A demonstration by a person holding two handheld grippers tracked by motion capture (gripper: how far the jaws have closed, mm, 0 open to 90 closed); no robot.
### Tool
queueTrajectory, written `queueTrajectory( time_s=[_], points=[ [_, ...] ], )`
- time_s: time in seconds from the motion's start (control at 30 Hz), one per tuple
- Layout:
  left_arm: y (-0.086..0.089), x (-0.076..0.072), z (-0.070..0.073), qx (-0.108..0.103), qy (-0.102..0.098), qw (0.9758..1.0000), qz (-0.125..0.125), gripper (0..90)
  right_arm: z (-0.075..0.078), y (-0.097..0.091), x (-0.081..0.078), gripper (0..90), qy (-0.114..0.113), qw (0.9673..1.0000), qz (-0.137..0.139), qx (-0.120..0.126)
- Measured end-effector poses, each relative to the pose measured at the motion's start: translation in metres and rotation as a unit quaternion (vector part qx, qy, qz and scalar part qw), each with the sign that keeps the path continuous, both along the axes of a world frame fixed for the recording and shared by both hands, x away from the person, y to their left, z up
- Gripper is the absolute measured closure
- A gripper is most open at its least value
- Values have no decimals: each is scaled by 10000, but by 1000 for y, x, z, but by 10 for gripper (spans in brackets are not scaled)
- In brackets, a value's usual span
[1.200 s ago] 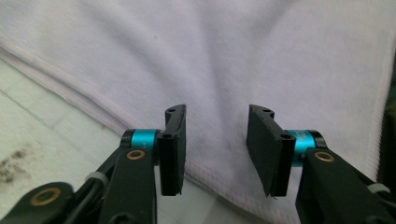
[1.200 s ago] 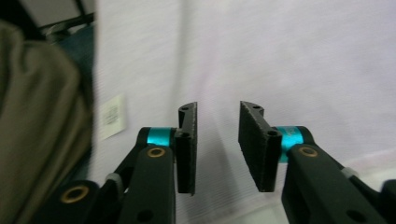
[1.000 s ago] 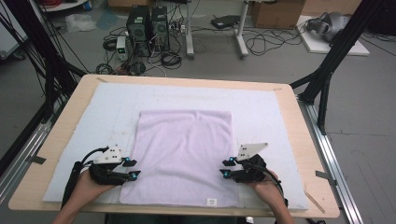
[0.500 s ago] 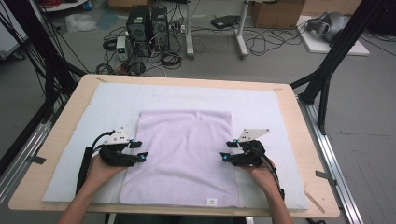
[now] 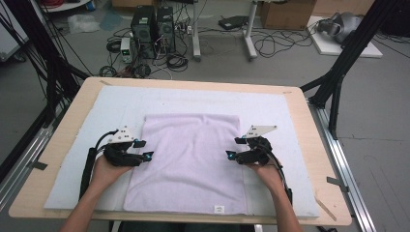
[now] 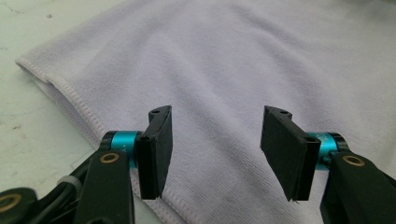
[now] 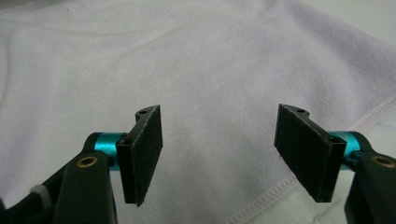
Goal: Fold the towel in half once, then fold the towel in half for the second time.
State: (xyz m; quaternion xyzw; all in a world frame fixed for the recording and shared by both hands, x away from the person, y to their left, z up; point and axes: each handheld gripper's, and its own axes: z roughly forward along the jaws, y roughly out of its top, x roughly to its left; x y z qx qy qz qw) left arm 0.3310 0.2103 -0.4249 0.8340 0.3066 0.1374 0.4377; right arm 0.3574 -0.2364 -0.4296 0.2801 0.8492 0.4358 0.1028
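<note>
- The lilac towel (image 5: 188, 162) lies flat on the white padding (image 5: 285, 116) that covers the tabletop, its near hem close to the tabletop's near edge and its far hem around the middle.
- It looks already folded once: a doubled hem shows along its side in the left gripper view.
- The left gripper (image 5: 143, 150) sits at the towel's left edge, about halfway along; its jaws stand apart, having just been opening, with nothing between them.
- The right gripper (image 5: 233, 148) mirrors it at the right edge, jaws likewise apart after opening, over bare cloth (image 7: 215, 84).
- Judging from this, neither edge is gripped yet; pinching both sides and making the next fold remain to be done.
</note>
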Motion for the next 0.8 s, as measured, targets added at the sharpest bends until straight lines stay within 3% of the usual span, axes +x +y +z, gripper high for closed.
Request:
queueTrajectory(
  time_s=[0.3, 0.5, 0.8],
  points=[
    [2, 19, 8, -31, -21, 10000, 90, 446, 9, 1, 13, 310, 15, 10000, 69, -15],
    [11, 32, 3, -325, 106, 9991, 258, 471, 16, -2, 30, 295, 111, 9999, 17, 3],
    [13, 66, 22, -131, 62, 9991, 387, 524, 28, -1, 60, 307, 170, 9997, -45, -157]
  ],
)
